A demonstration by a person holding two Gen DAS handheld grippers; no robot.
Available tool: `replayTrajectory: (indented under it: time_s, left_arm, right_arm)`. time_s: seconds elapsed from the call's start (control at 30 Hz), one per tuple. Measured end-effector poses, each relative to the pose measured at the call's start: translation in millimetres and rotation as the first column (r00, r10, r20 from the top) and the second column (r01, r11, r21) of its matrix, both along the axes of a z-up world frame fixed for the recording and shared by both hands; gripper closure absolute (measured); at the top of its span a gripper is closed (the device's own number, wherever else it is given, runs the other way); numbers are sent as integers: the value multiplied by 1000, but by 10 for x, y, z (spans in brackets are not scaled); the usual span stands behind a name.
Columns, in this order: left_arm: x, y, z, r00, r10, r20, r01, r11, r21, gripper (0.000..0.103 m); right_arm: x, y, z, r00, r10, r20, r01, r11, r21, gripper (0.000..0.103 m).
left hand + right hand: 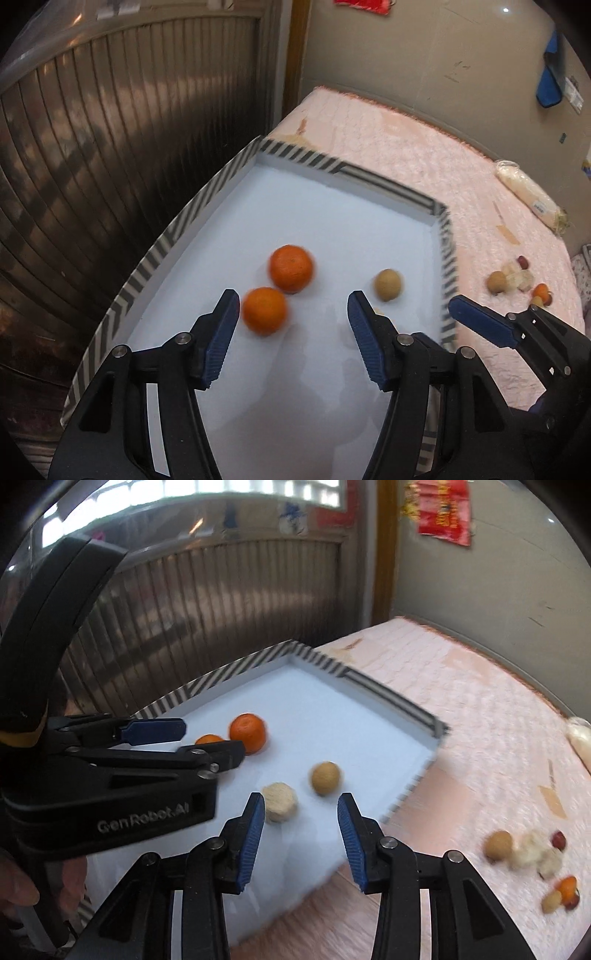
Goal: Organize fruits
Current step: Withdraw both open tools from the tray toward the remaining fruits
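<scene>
Left wrist view: the left tongs (291,312) hang with jaws apart over the shallow white tray with a grey-and-white striped rim (155,258), gripping nothing; a blurred orange mandarin (264,311) lies just inside the left pad. A second orange mandarin (291,268) touches it on the far side, and a round tan fruit (387,285) sits farther right in the tray.

From the right wrist view, the right tongs (301,814) are also parted and empty, above the tray's near right part. A pale beige ridged chunk (279,802) lies just beyond the left pad. White lettering "GenRobot.AI" shows on the black body of the left tongs.

Outside the tray to the right, a small heap of mixed fruits (532,864) rests on the pink quilted bed cover (480,709).
</scene>
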State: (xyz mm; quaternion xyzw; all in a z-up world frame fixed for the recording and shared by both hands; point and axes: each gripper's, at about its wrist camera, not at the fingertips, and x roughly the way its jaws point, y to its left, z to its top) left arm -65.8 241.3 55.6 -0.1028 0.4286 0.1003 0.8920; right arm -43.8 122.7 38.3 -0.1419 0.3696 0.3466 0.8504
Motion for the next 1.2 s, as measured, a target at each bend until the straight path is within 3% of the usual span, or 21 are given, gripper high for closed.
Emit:
replayTrajectory:
  time_s: [0.27,0.6,1.2]
  left_arm:
    - [-12,-517,181,993,-105,52,105,994,12,42]
    - [26,-1188,258,970,-231,75,228,973,43,42]
    - [223,-1893,56,936,-351,36,350,936,38,42]
  right_arm:
    - [-43,-613,139,992,-126,24,125,992,23,62]
    - [-99,-1410,223,957,-288,33,286,957,53,61]
    - [-137,-2345,120,901,-434,-15,434,898,80,60]
